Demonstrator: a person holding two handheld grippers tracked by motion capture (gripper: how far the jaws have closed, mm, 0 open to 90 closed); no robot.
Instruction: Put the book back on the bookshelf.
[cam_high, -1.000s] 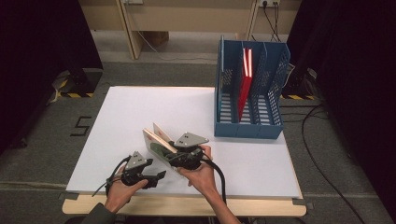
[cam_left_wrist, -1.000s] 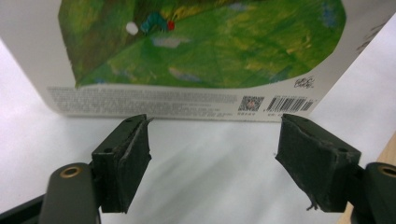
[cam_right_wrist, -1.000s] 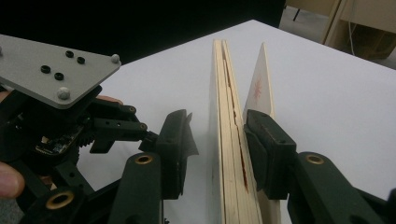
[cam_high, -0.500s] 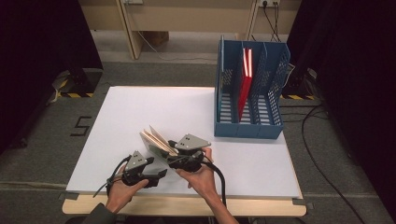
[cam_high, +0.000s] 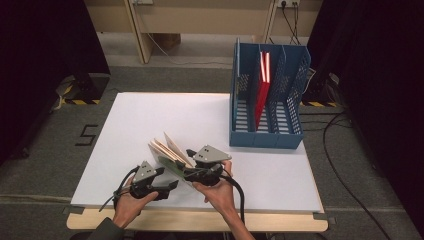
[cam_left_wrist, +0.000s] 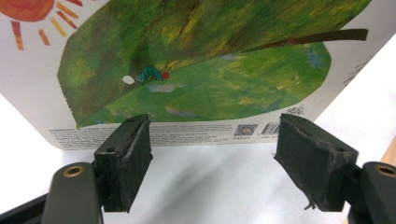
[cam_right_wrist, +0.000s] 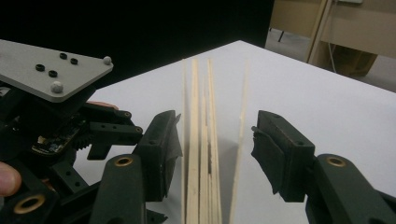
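On the book (cam_left_wrist: 196, 60) cover (barcode print unreadable); left gripper (cam_left_wrist: 212, 154) released, right gripper (cam_right_wrist: 212, 154) just opening, astride pages.

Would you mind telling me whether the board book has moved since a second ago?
Yes. The board book has tipped lower toward the white table, its pages fanning apart, while the blue file rack stays put.

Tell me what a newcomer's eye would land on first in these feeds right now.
Probably the board book standing on edge with its pages fanned near the white table's front edge, its green leaf cover facing the open left gripper. The right gripper has just been opening, its jaws straddling the page edges without pressing them. Next, the blue file rack at the far right, with a red book inside.
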